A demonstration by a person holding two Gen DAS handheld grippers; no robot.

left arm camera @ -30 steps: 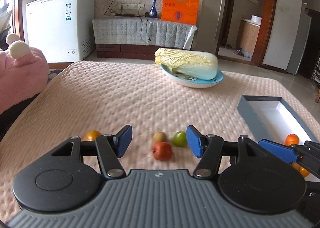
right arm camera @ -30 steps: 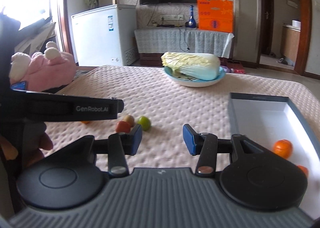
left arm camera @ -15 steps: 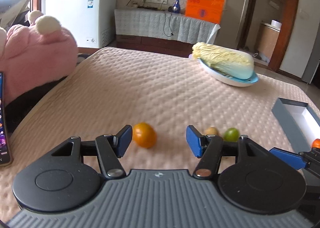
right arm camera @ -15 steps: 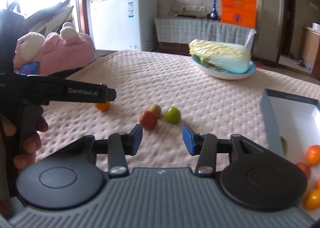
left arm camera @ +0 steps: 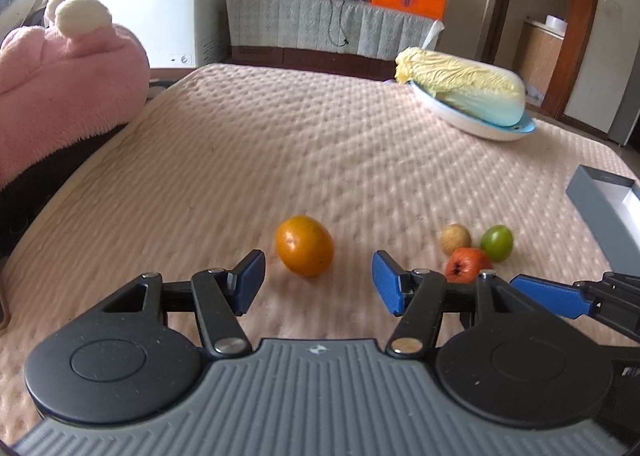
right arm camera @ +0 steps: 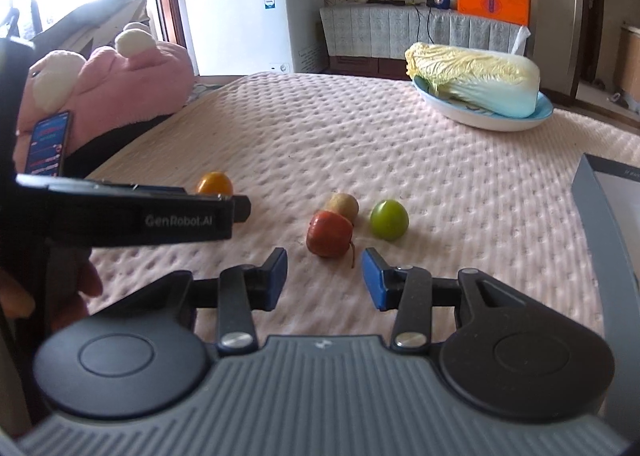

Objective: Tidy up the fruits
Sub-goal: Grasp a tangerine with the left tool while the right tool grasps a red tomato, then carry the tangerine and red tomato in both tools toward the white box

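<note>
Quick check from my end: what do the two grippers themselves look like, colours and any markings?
Both match: the left gripper and right gripper have blue finger pads on black linkage arms with silver pivot pins, two round black discs, and a ribbed grey base bearing a small logo. Seen from the right wrist, the left gripper's black body reads "GenRobot.AI" in white.

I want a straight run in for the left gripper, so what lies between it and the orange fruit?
Only bare pink bedcover. In the left wrist view the orange fruit sits just beyond the open left gripper, untouched.
</note>
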